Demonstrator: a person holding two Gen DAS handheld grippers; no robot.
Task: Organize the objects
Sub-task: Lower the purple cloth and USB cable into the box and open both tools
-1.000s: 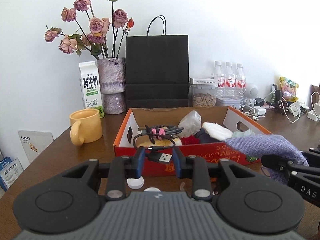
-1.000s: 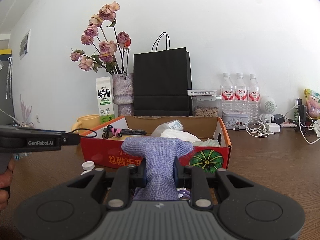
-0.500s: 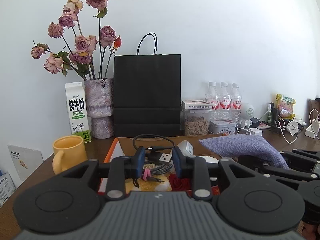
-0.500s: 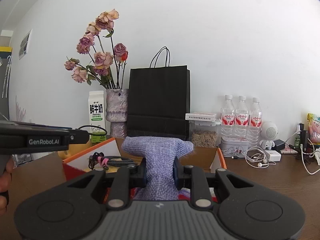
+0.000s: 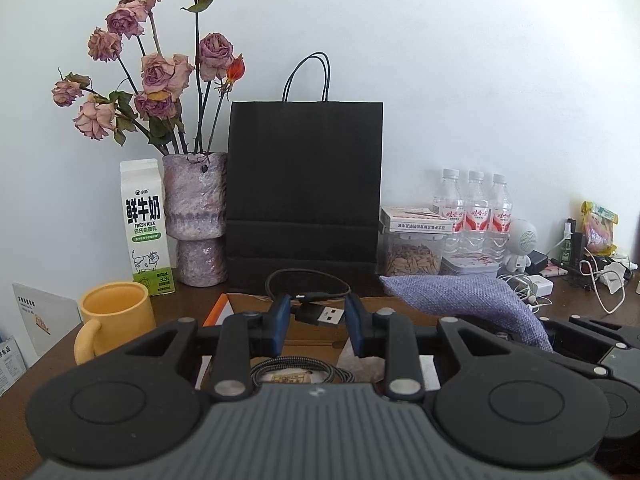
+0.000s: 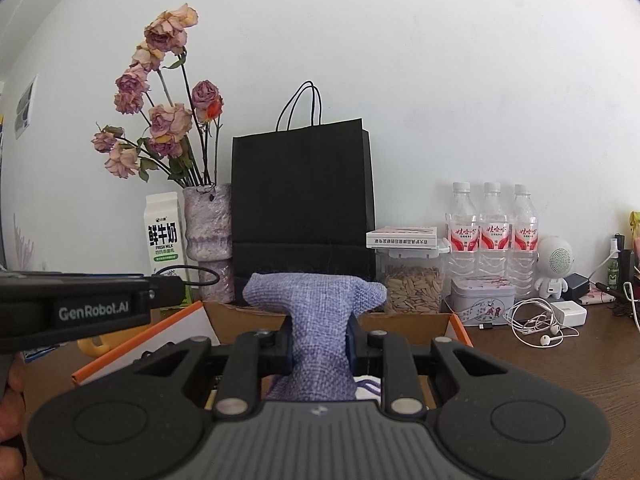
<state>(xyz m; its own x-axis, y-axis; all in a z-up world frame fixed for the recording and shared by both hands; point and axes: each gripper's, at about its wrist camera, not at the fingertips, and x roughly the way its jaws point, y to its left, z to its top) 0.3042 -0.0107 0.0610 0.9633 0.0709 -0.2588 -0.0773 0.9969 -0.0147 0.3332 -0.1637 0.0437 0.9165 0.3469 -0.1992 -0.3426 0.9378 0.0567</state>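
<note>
The left gripper (image 5: 319, 314) grips a USB cable (image 5: 320, 314). The right gripper (image 6: 319, 338) clamps a purple cloth pouch (image 6: 316, 320) over the cardboard box (image 6: 404, 322), where a coiled cable (image 5: 296, 374) lies

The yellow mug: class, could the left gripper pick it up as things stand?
Probably not yet. The left gripper is shut on a USB cable, so its jaws are full. The yellow mug itself stands unobstructed on the table, left of the box.

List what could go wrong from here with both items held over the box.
1. The left hand-held gripper holds the USB cable only near its plug; the loop may snag.
2. The purple cloth pouch in the right hand-held gripper hides the cardboard box beneath, so placement may go blind.
</note>
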